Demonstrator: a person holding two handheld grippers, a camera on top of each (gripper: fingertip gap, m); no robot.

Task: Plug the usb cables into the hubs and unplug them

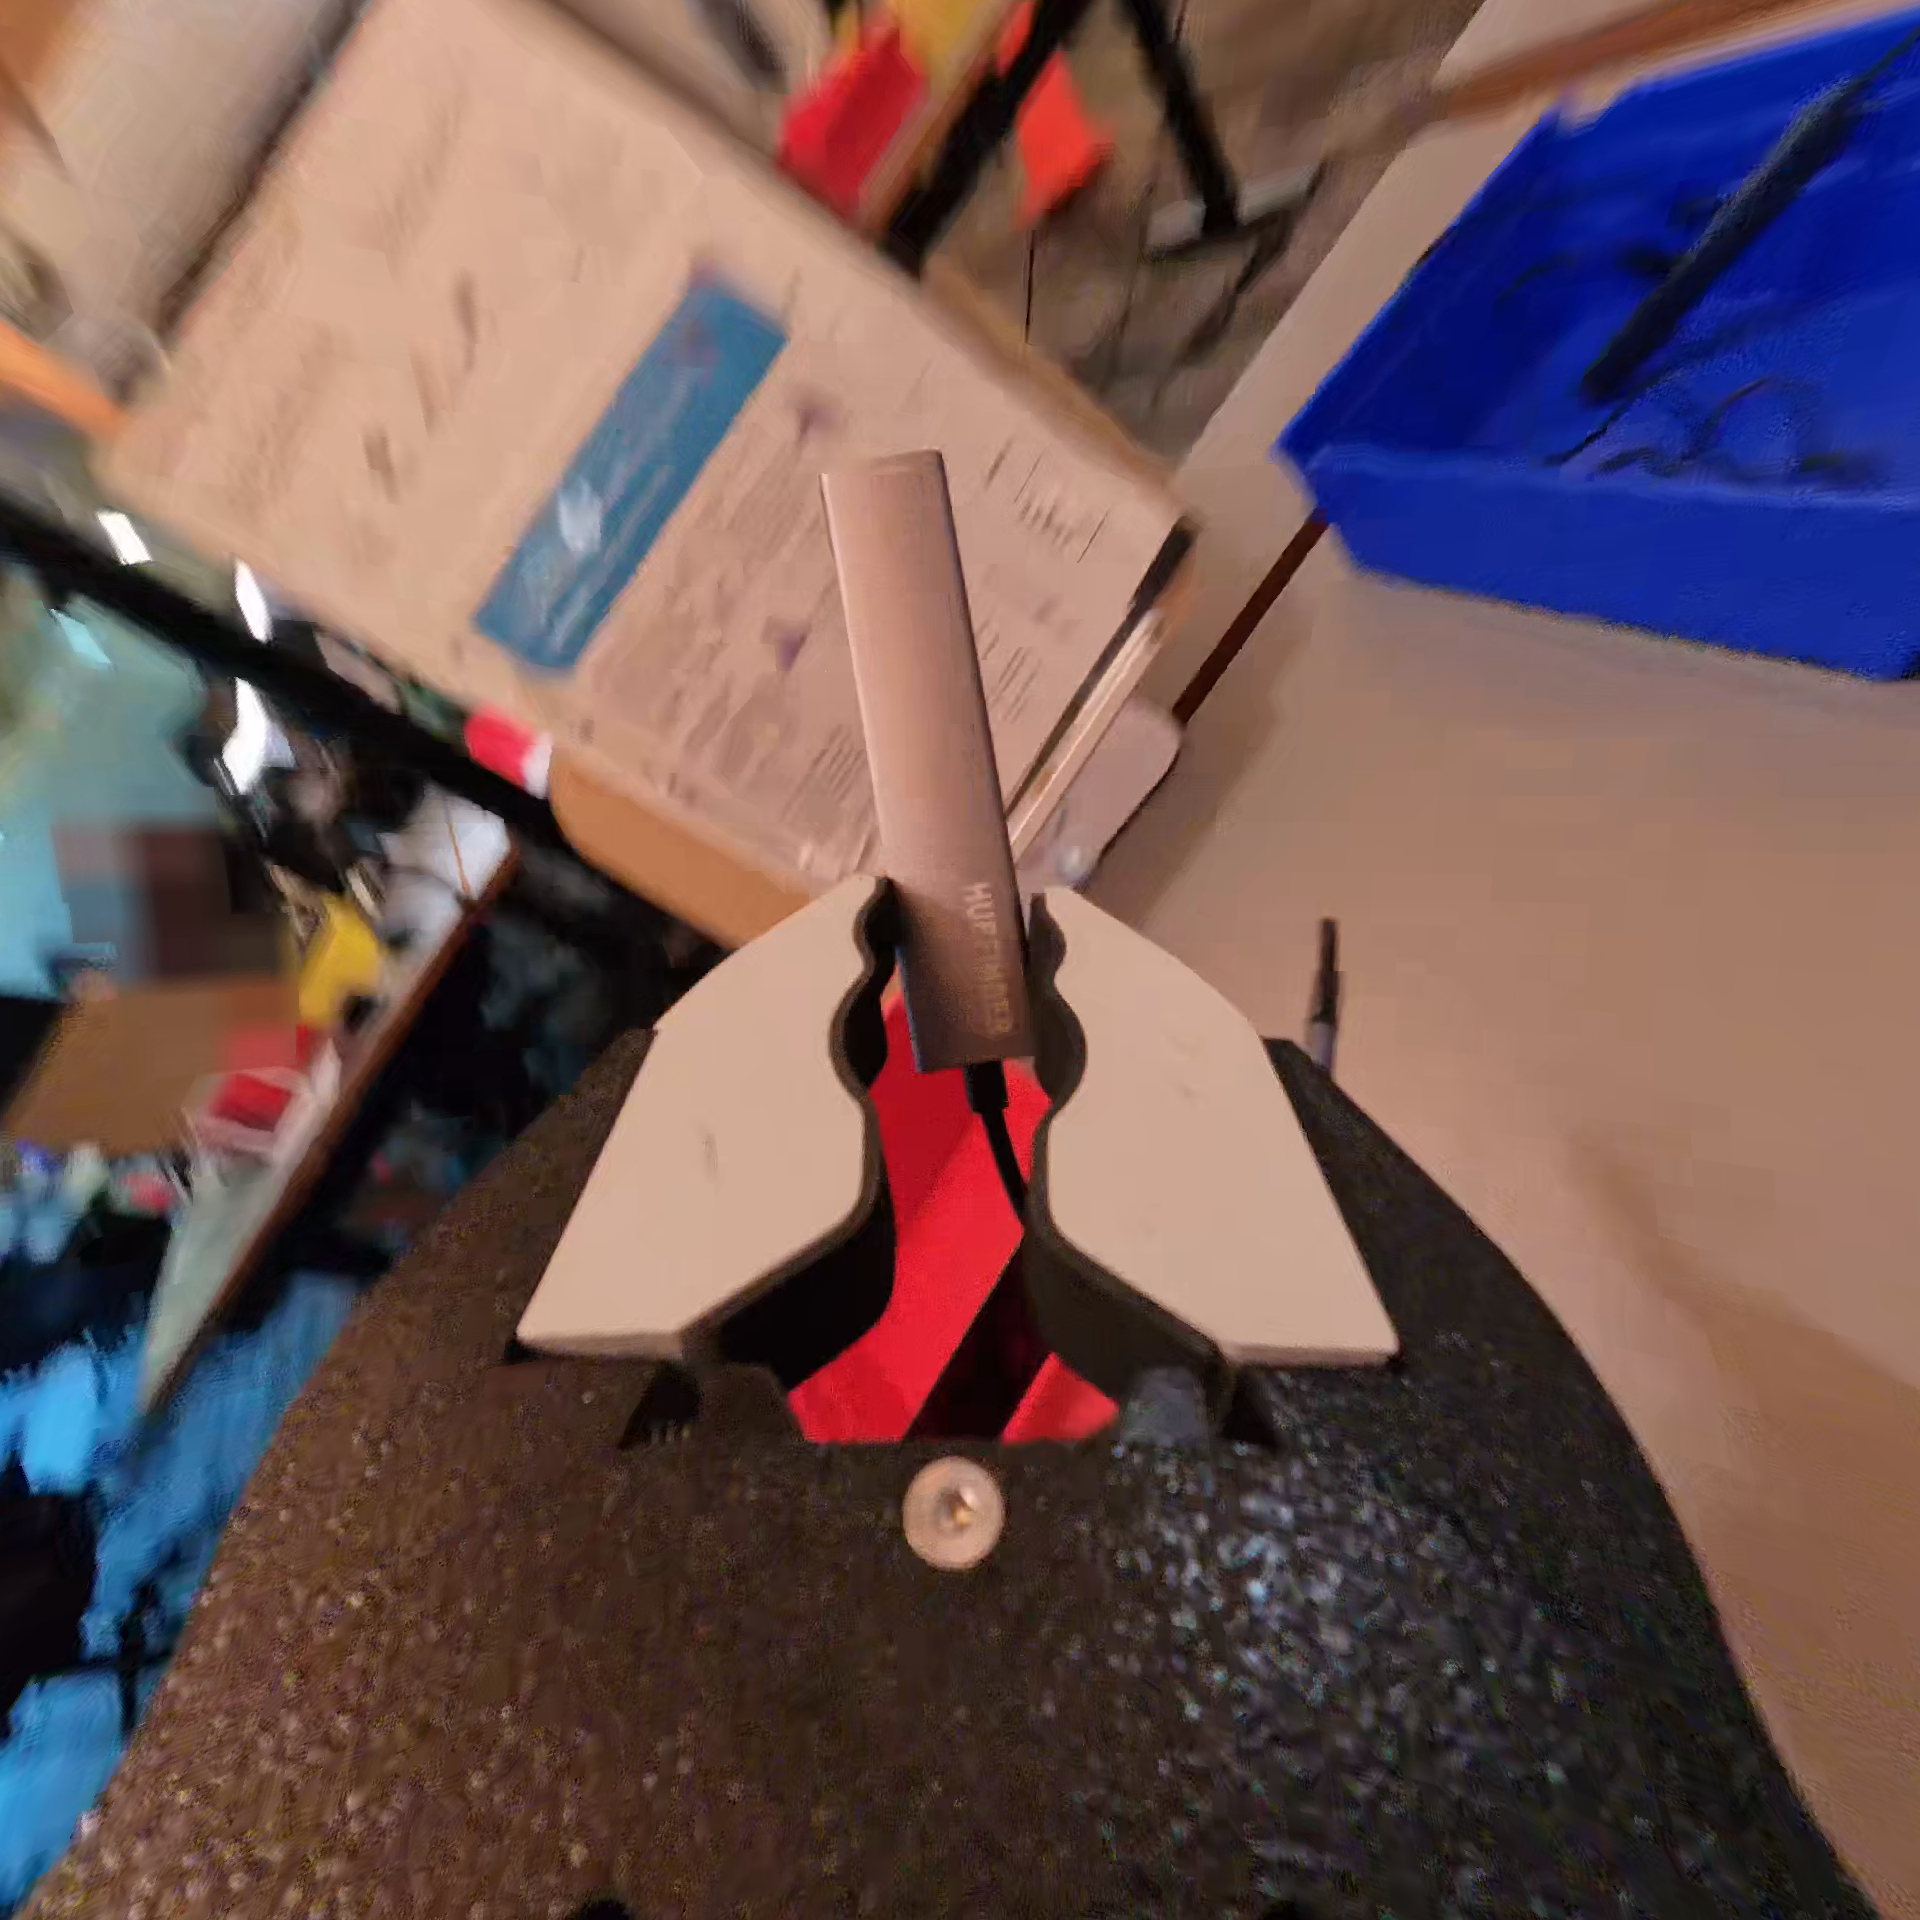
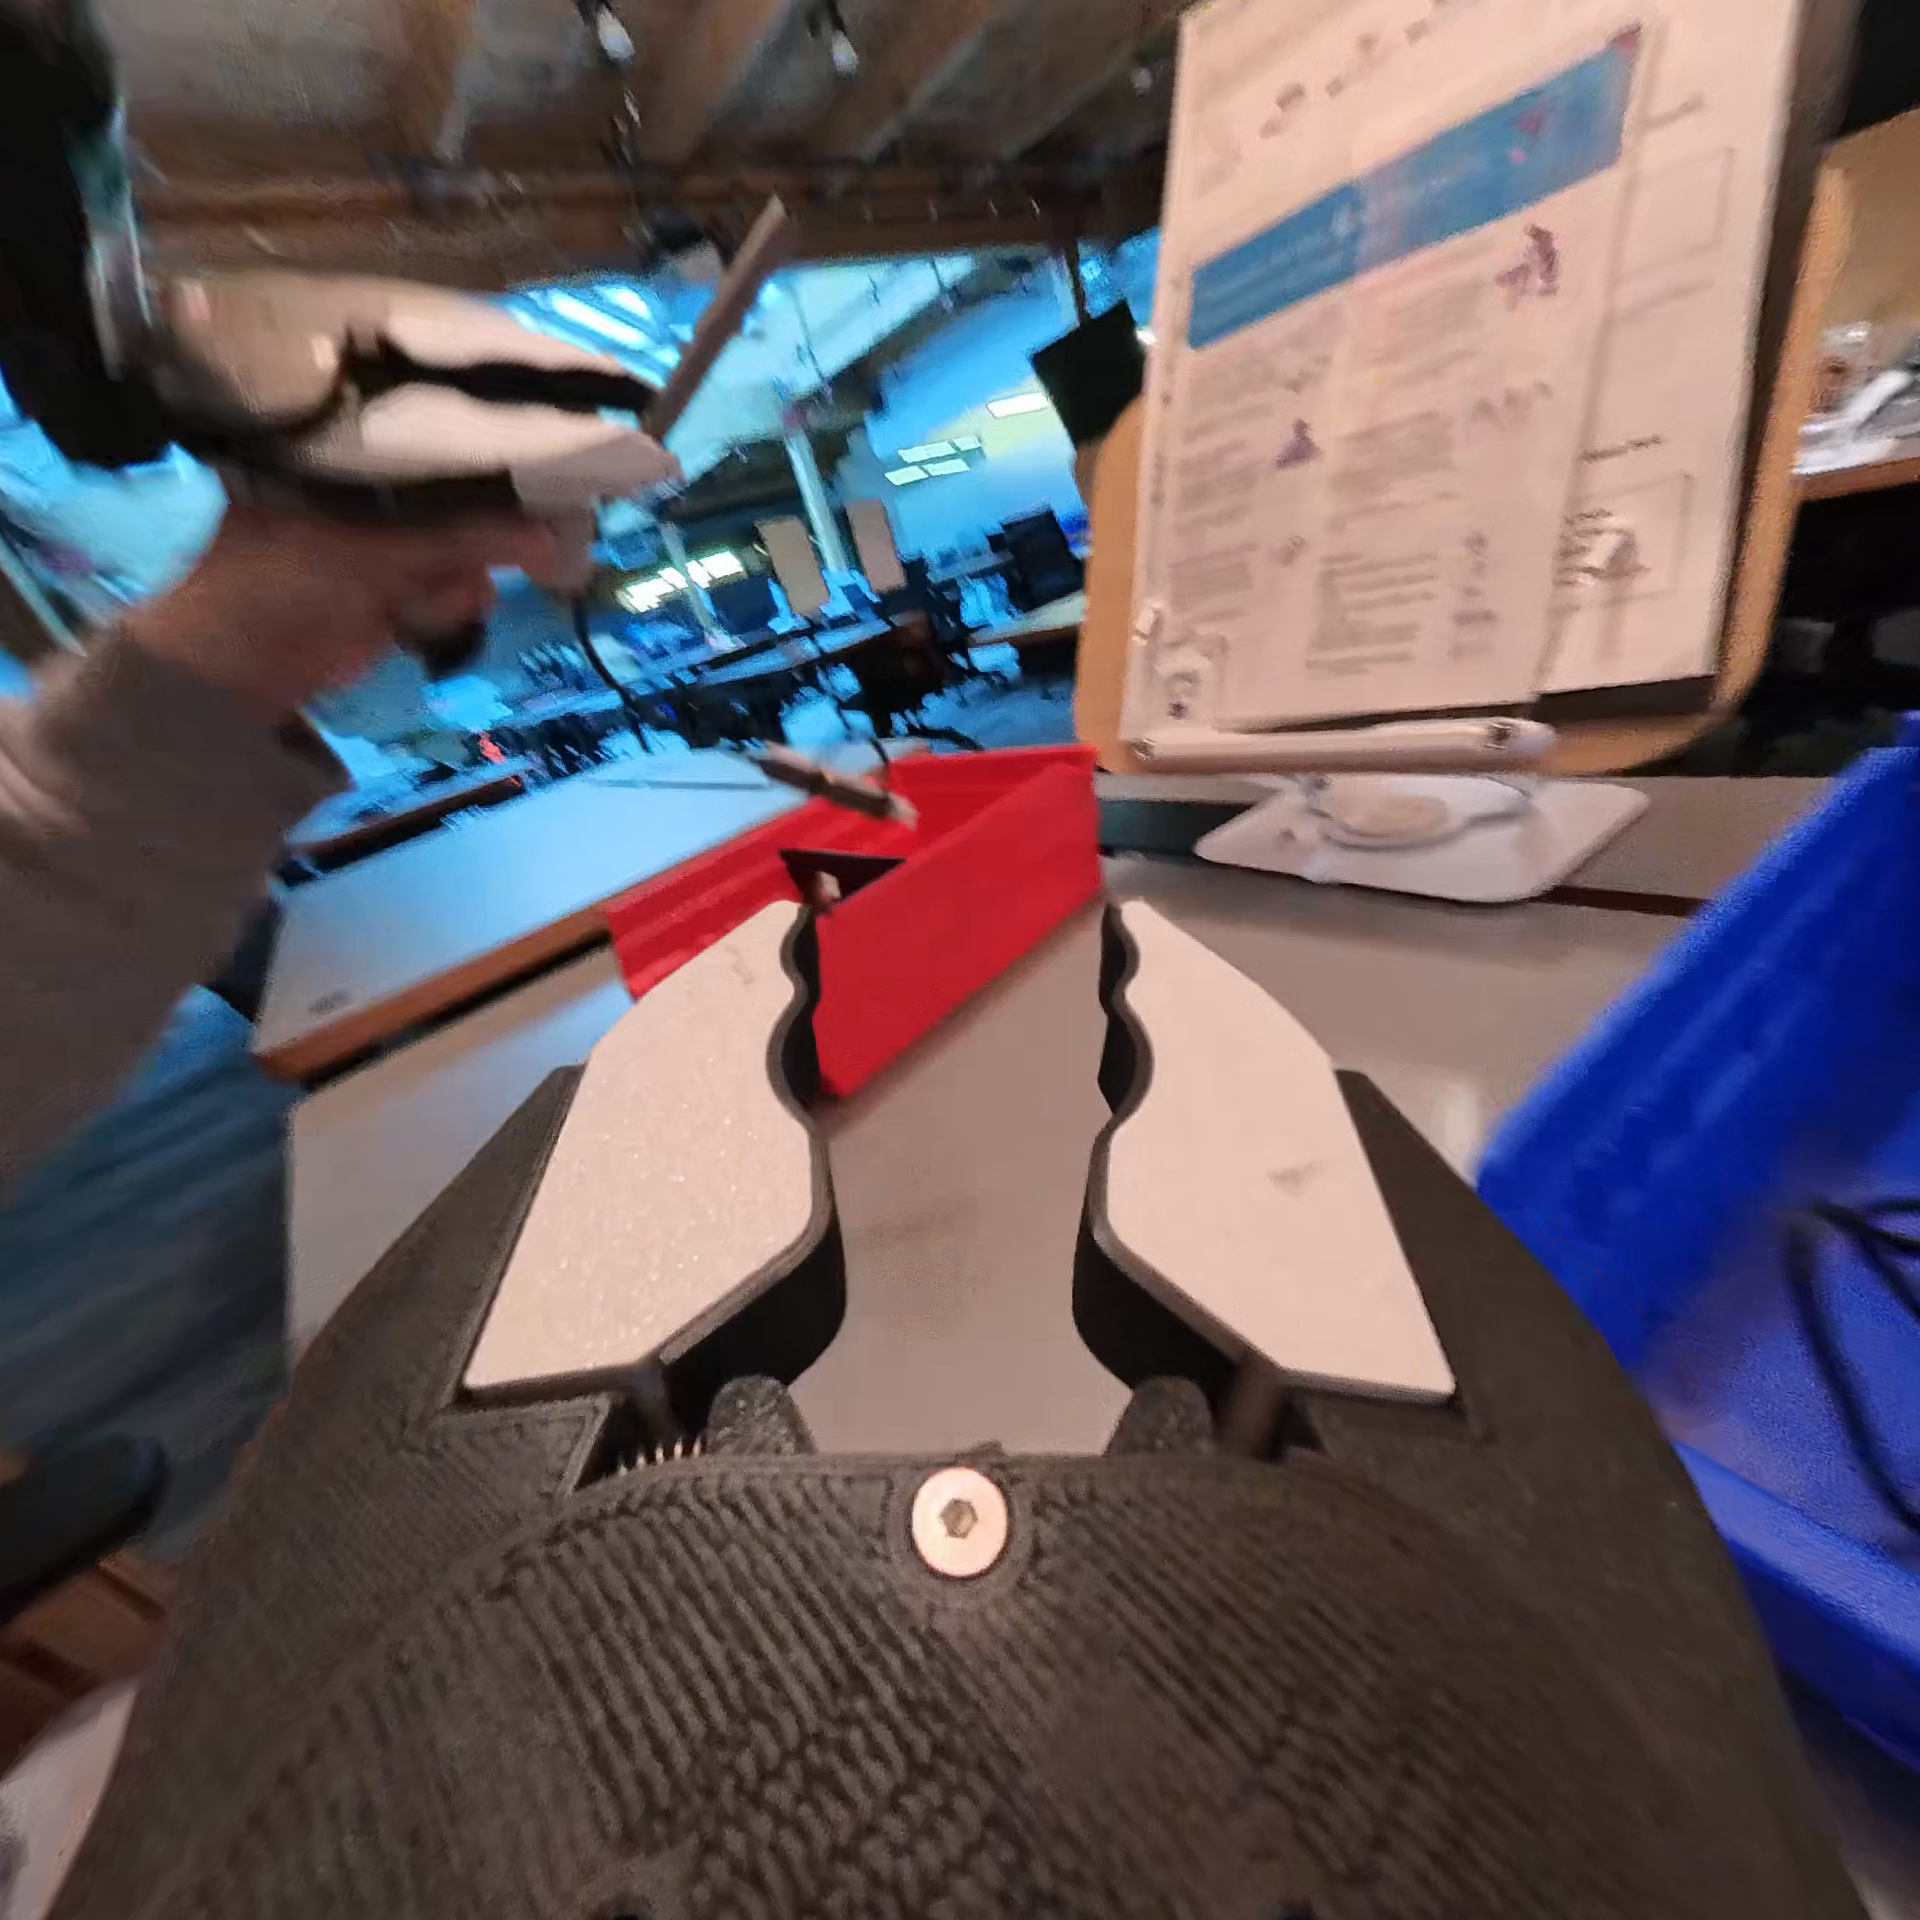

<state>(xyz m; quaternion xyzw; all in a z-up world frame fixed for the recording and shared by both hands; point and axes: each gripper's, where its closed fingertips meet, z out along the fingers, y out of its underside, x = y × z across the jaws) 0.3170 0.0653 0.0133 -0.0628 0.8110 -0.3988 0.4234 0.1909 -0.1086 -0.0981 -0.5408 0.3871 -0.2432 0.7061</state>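
My left gripper [image 1: 961, 914] is shut on a slim grey USB hub [image 1: 914, 707], held in the air and sticking forward past the fingertips. Its black cable [image 1: 1003, 1132] hangs down from the hub's near end, over a red bin [image 1: 935, 1299]. In the right wrist view the left gripper [image 2: 634, 436] shows at the upper left with the hub [image 2: 727, 301] tilted upward and the cable dangling; a USB plug [image 2: 842, 788] hangs above the red bin [image 2: 935, 956]. My right gripper [image 2: 956, 920] is open and empty, low over the table, just before the red bin.
A blue bin [image 1: 1662, 416] with dark cables stands on the beige table [image 1: 1558, 1039]; it fills the right edge of the right wrist view [image 2: 1745, 1143]. A stand with printed sheets [image 2: 1434, 364] rises behind the red bin. A person's sleeve [image 2: 125, 810] is at the left.
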